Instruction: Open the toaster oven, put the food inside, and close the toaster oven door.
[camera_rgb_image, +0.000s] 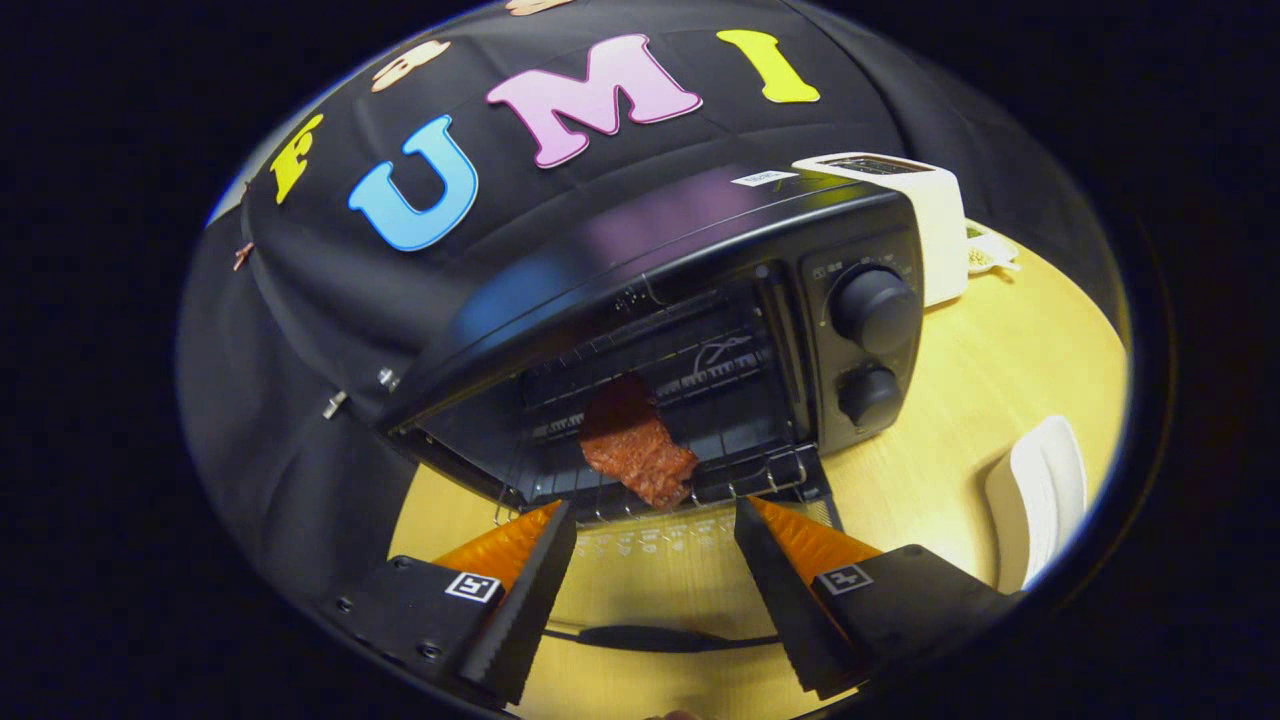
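Observation:
A black toaster oven (700, 290) stands on the wooden table, its glass door (660, 580) folded down flat towards me. A reddish slab of meat (636, 450) lies on the wire rack (740, 480) inside, near the rack's front edge. My gripper (655, 525) is open, its fingers spread wide above the lowered door, just short of the rack and the meat. Nothing sits between the fingers. Two round knobs (872, 310) are on the oven's right panel.
A white toaster (925, 225) stands behind the oven on the right, with a small dish (985, 255) beside it. A white plate (1040, 495) rests on the table (990, 390) to the right of my fingers. The black booth cloth hangs behind and to the left.

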